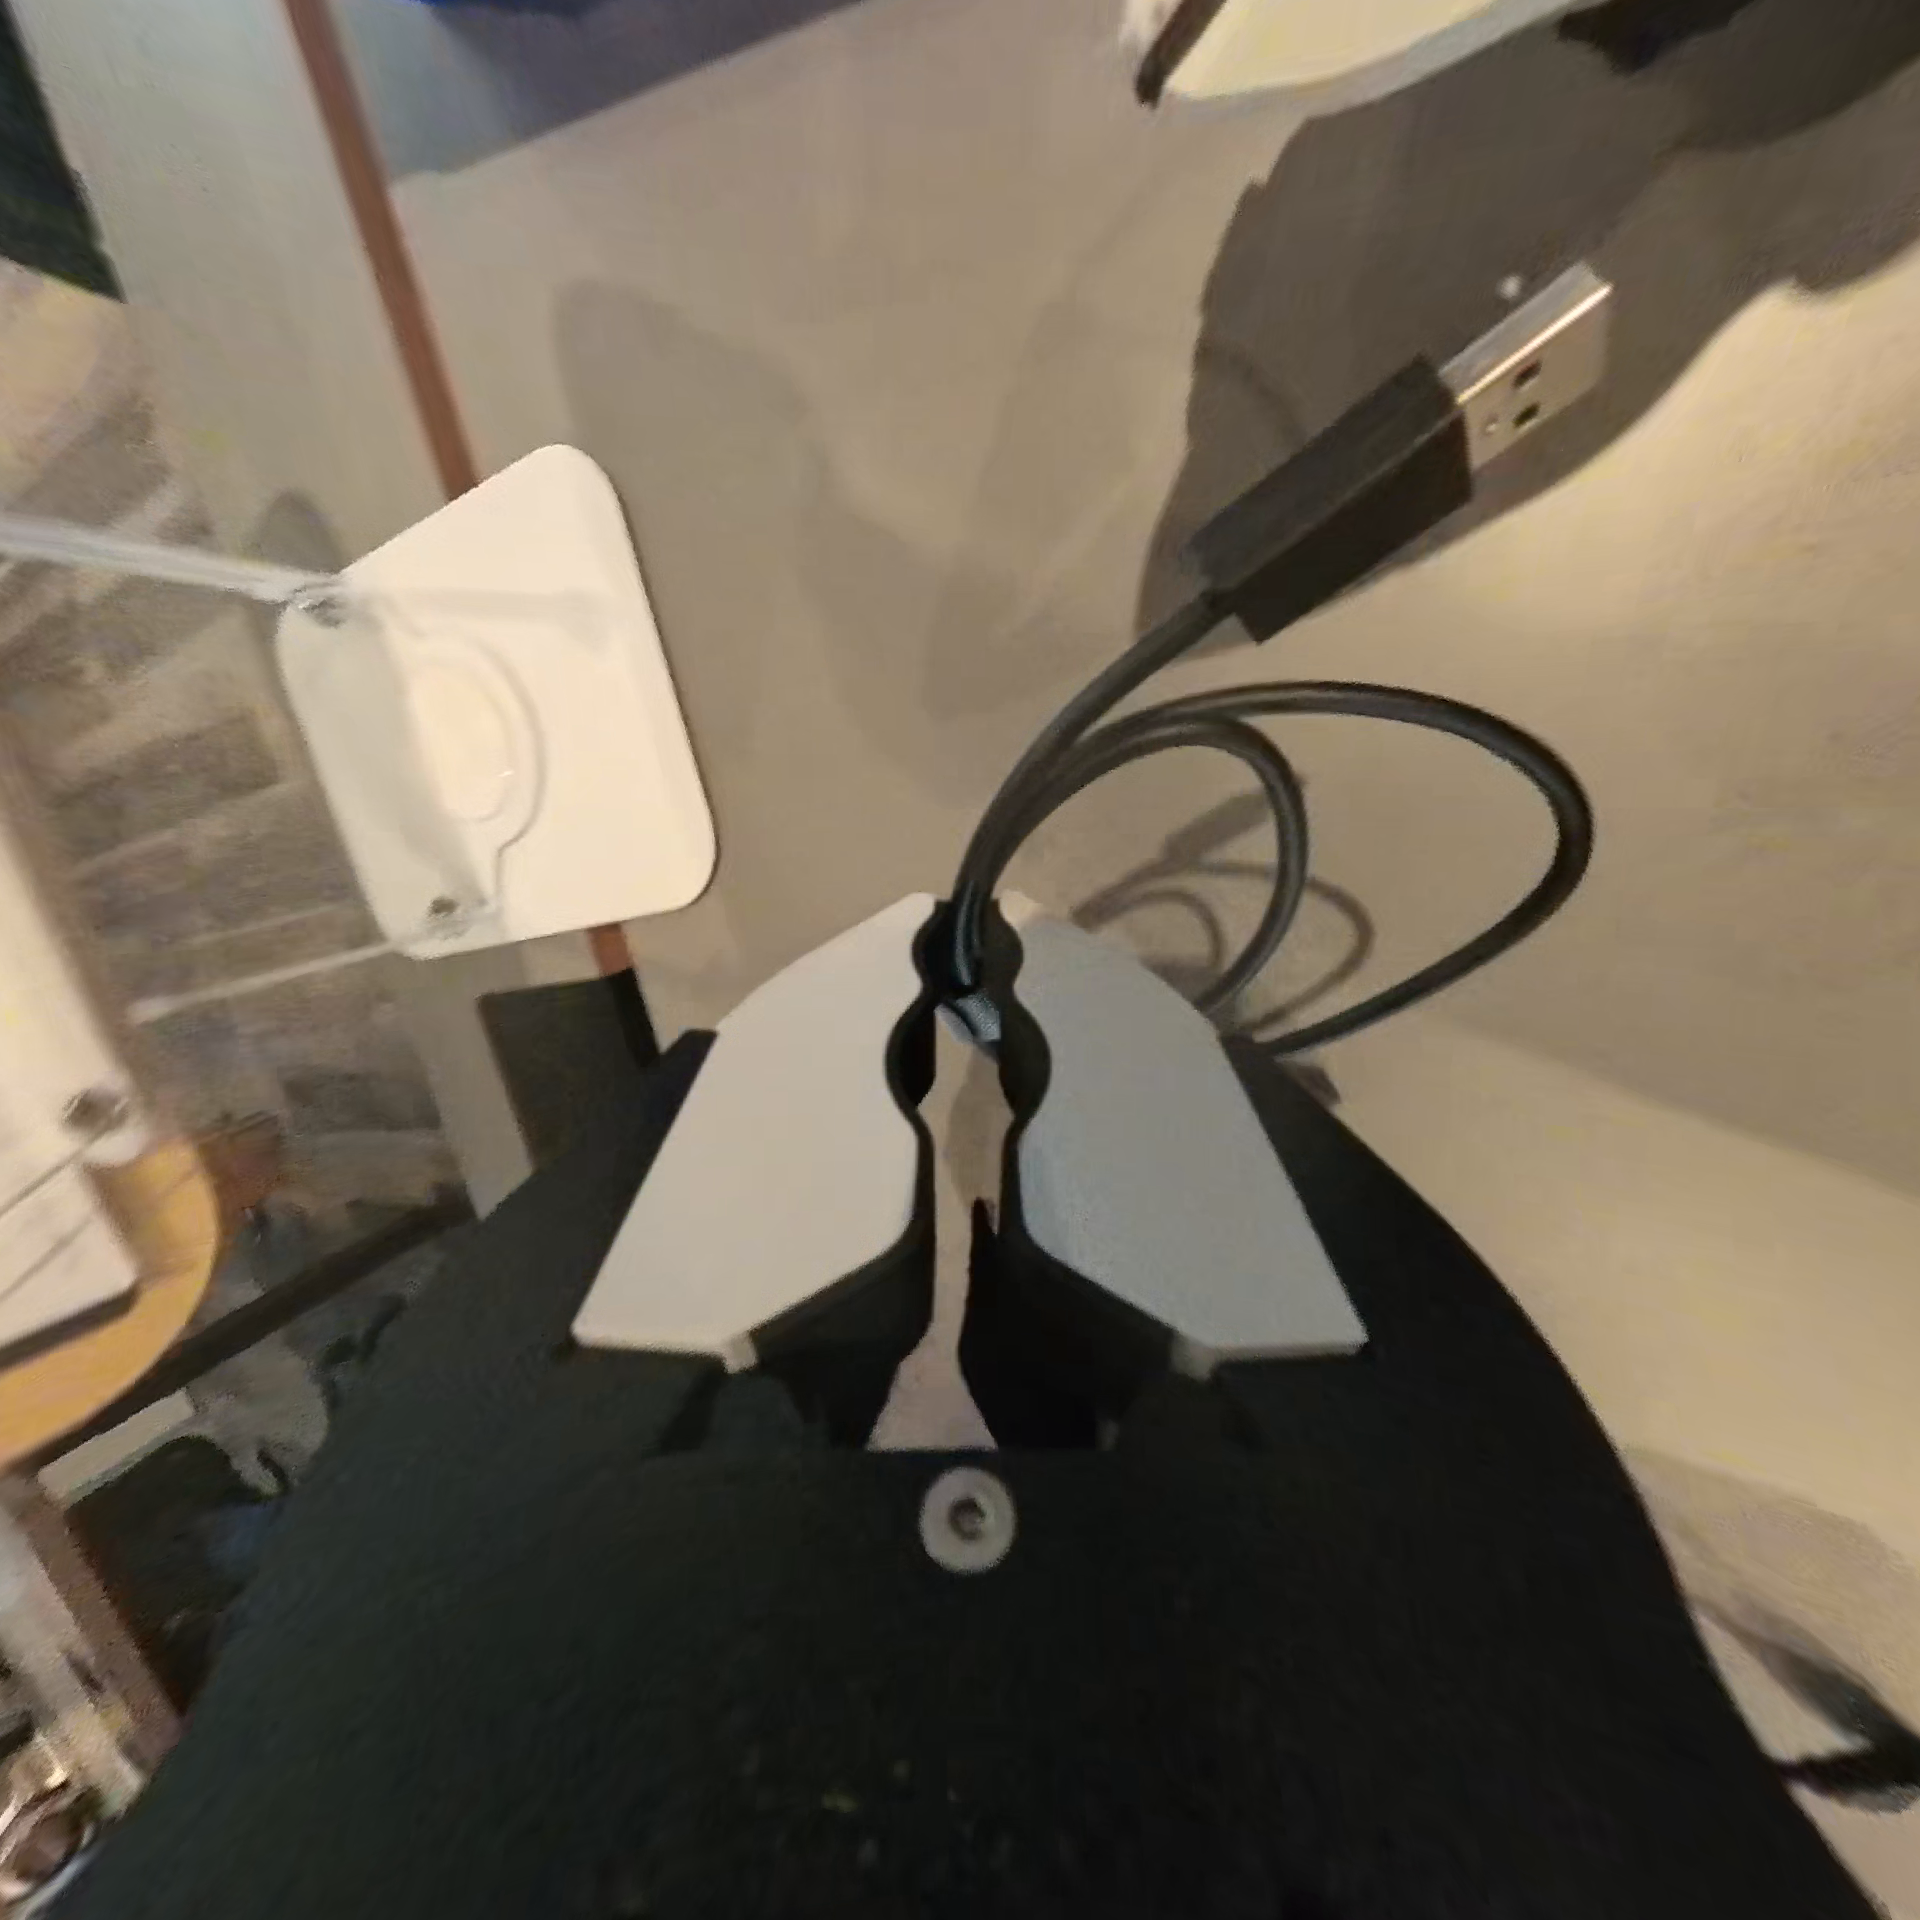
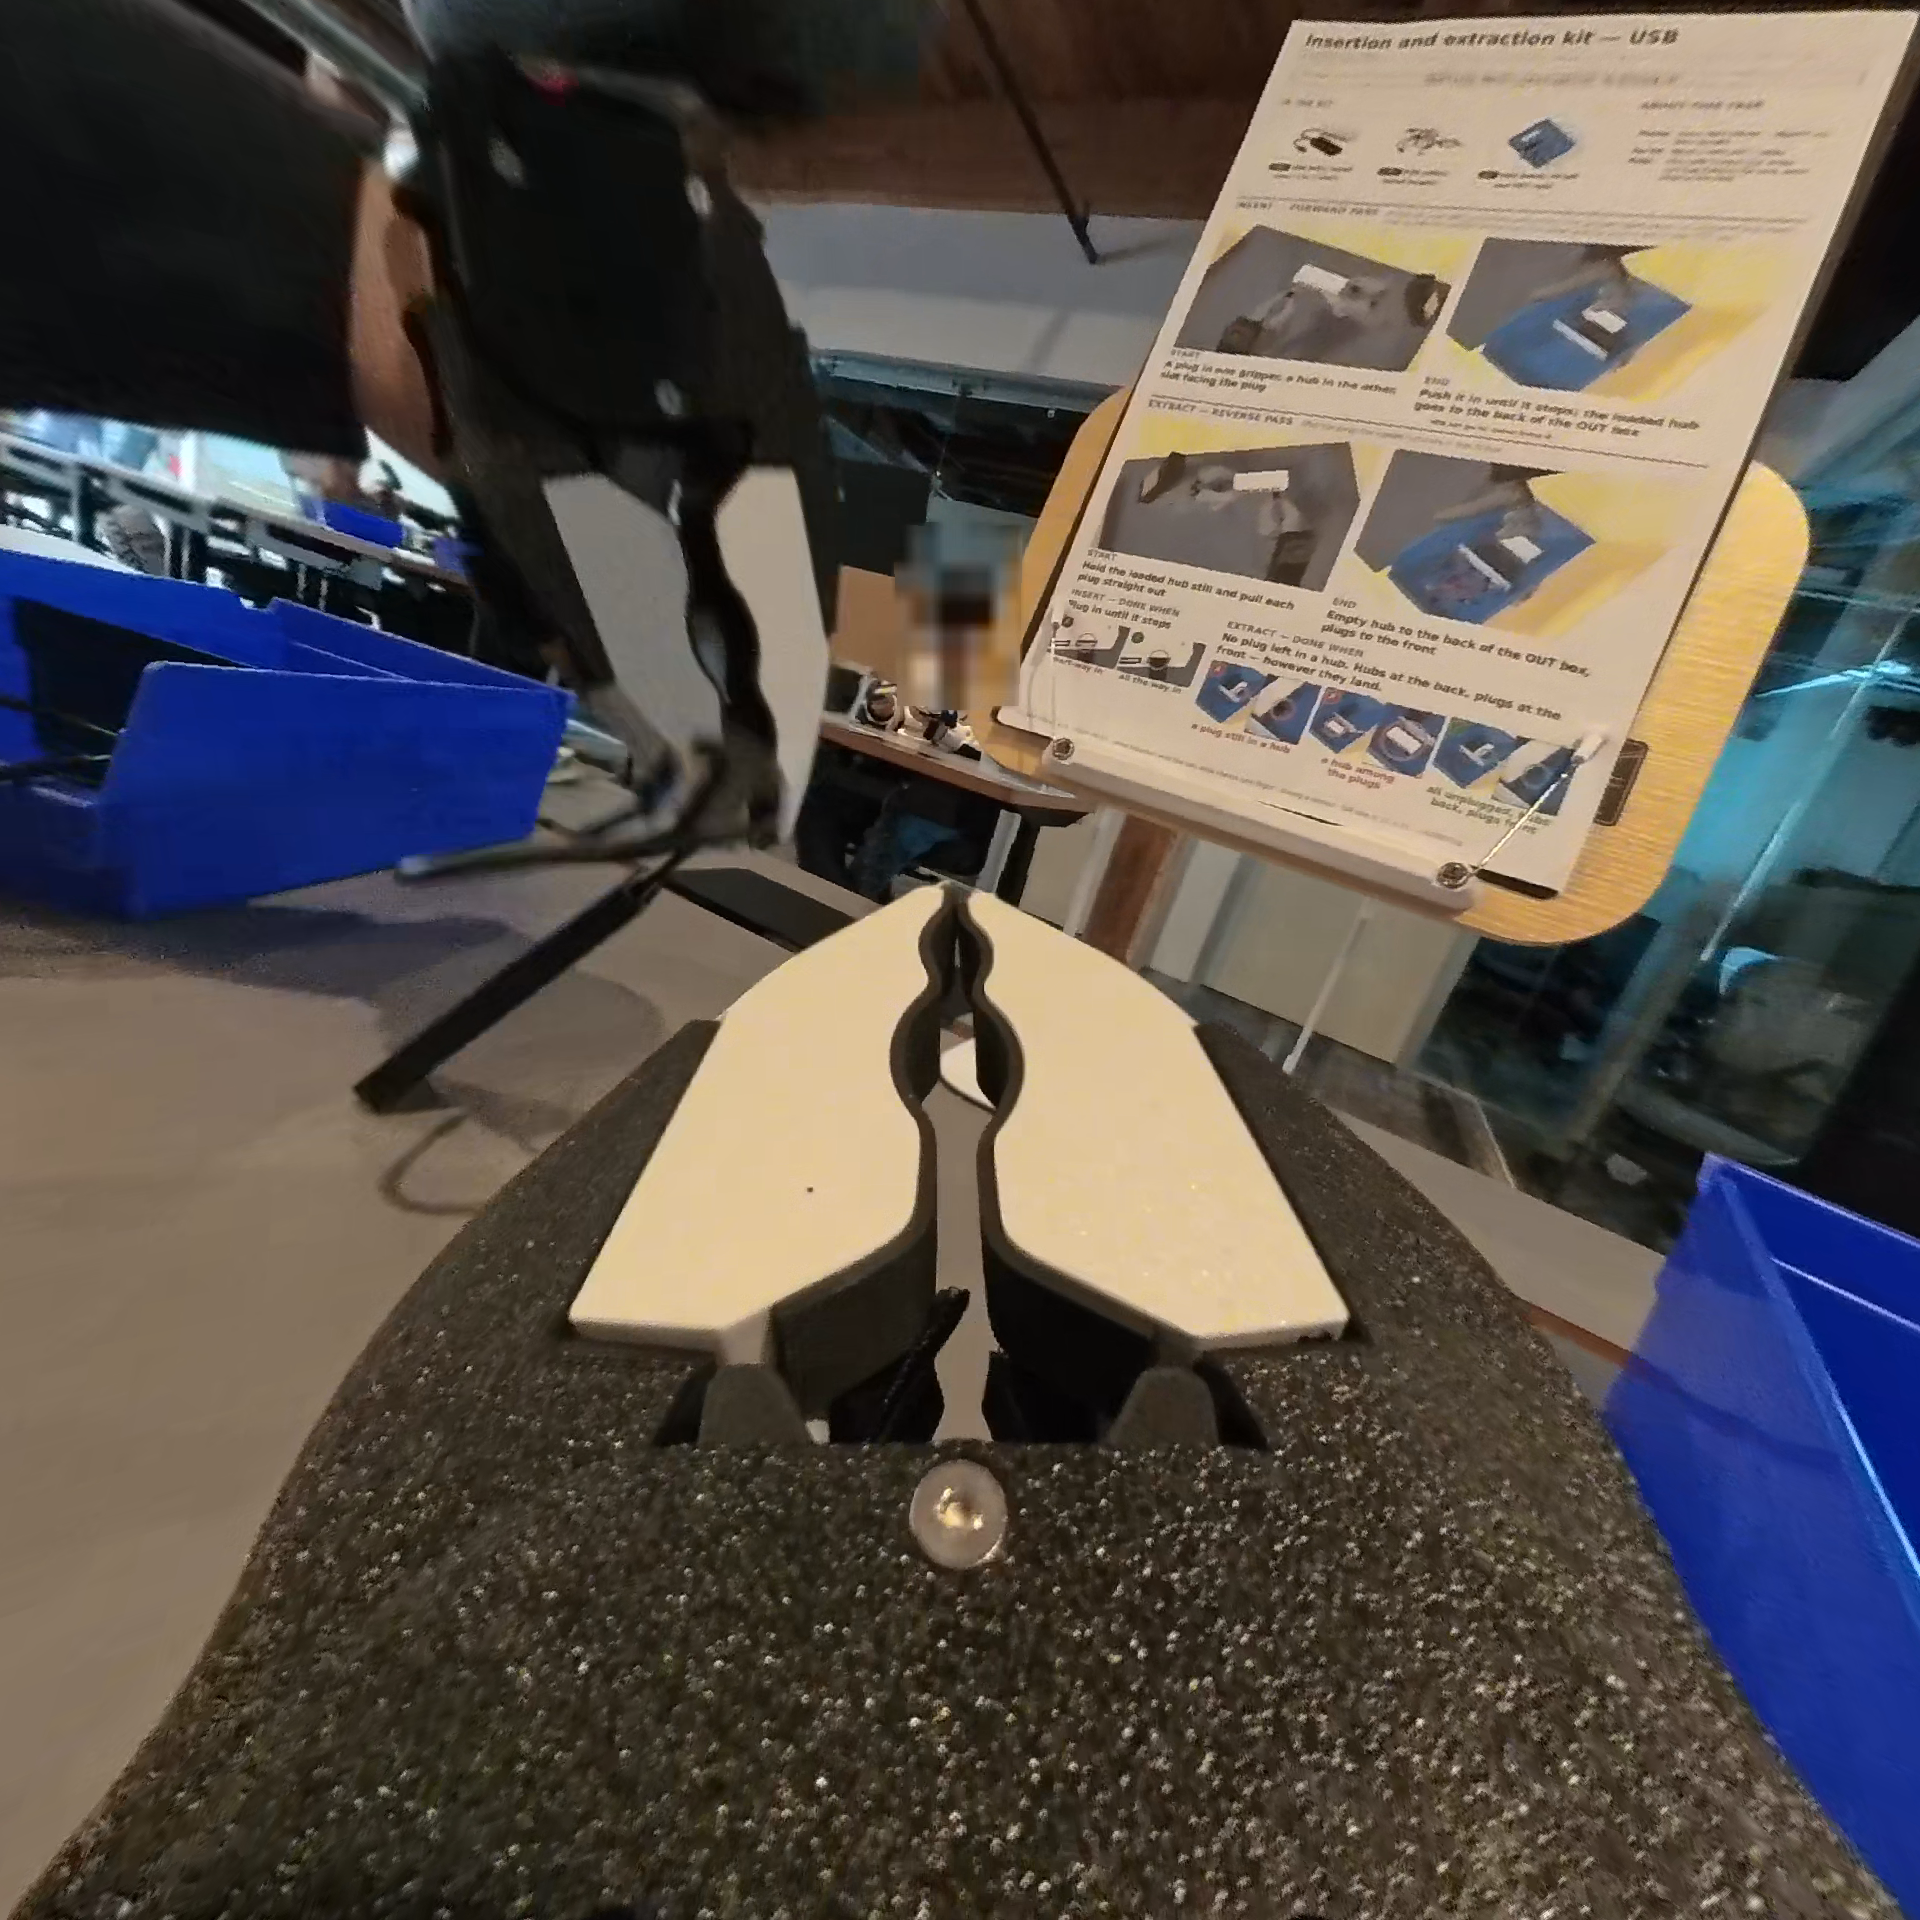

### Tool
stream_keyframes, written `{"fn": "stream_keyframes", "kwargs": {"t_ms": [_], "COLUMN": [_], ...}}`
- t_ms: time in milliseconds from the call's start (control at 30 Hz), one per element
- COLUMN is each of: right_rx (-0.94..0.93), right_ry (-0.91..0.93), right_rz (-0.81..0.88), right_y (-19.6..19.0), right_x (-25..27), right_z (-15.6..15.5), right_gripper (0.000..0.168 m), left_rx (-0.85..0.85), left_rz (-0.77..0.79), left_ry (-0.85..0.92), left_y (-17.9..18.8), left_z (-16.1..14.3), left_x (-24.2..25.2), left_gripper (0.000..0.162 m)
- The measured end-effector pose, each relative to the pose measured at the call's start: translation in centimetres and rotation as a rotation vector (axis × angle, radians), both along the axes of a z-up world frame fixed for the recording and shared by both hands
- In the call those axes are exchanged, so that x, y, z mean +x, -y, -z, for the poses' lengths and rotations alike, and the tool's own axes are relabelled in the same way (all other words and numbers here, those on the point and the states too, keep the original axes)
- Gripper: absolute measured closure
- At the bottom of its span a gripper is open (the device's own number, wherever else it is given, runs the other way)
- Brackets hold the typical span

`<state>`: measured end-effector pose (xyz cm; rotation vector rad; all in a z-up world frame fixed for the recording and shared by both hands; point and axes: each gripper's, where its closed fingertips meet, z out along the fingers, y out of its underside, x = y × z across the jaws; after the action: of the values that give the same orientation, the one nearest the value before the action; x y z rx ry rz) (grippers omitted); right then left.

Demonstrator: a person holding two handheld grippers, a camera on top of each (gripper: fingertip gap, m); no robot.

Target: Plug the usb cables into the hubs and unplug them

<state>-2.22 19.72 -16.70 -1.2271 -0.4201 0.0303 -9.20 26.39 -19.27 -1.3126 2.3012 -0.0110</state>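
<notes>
Right gripper [image 2: 958, 914] bottom centre, white fingers [image 2: 790, 1122] pressed together, nothing between. Left gripper [image 2: 717, 769] upper left, tips down on a black cable [image 2: 540, 852] over the grey table [image 2: 156, 1143]. Blue bins [image 2: 260, 769] left and lower right. Instruction sheet [image 2: 1403, 436] upper right.

Black cable [image 1: 1299, 727] with silver plug tip [image 1: 1527, 364]; white fingers [image 2: 800, 1122] lined black; speckled black gripper body [image 2: 935, 1662]; blue bins [image 2: 260, 769]; grey surface [image 2: 156, 1195]; white sheet [image 2: 1403, 436] on yellowish board [image 2: 1714, 727]

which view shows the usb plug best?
Left wrist view: the black USB plug shows sharp, with metal tip exposed, its cable pinched in the left hand-held gripper. Right wrist view shows it only as a dark blurred bar below that gripper.
</notes>
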Motion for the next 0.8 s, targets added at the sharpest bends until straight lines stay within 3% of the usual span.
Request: {"fn": "stream_keyframes", "kwargs": {"t_ms": [300, 400, 500, 633, 800], "right_rx": [-0.016, -0.015, -0.02, -0.02, -0.034], "right_ry": [0.018, 0.012, 0.004, 0.0, -0.004], "right_rz": [0.019, 0.015, 0.004, -0.01, -0.019], "right_y": [-0.4, -0.4, -0.4, -0.4, -0.6], "right_x": [0.1, 0.2, 0.1, 0.0, -0.1], "right_z": [0.4, 0.4, 0.4, 0.5, 0.7], "right_gripper": [0.168, 0.168, 0.168, 0.168, 0.168], "left_rx": [-0.024, -0.053, -0.056, 0.016, -0.006], "left_rz": [-0.097, -0.14, -0.184, -0.263, -0.472], "left_ry": [0.015, 0.118, 0.248, 0.435, 0.628], "left_y": [-1.5, -1.2, -0.8, -0.6, -0.5], "left_z": [7.3, 8.0, 6.5, 1.5, -5.4], "left_x": [4.2, 4.7, 4.5, 1.4, -7.8], "left_gripper": [0.154, 0.128, 0.096, 0.099, 0.104]}}
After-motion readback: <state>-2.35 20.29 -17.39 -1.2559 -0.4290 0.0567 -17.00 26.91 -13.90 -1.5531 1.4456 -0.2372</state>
